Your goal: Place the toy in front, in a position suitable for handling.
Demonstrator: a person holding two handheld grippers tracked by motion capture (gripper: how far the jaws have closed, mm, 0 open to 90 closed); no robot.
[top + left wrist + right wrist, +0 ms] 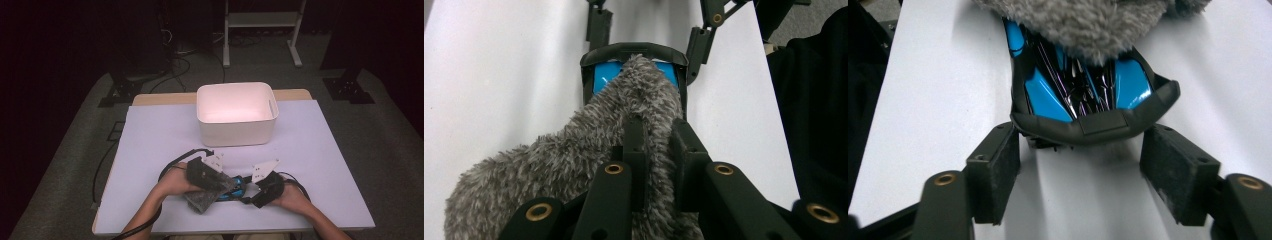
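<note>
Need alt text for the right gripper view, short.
Open right gripper, its fingers either side of the near end of a blue-and-black object on the white table. A grey fuzzy cloth covers the object's far end.

Grey cloth [549,170]: shaggy, fuzzy pile, matt. Blue-black item [1083,95]: glossy hard plastic panels, matt black rim. Jaws: matt black plastic, rough-faced pads, brass-looking rivets. Table [160,135] cover: smooth, matt, paper-like white. Bin [236,114]: smooth white plastic.
</note>
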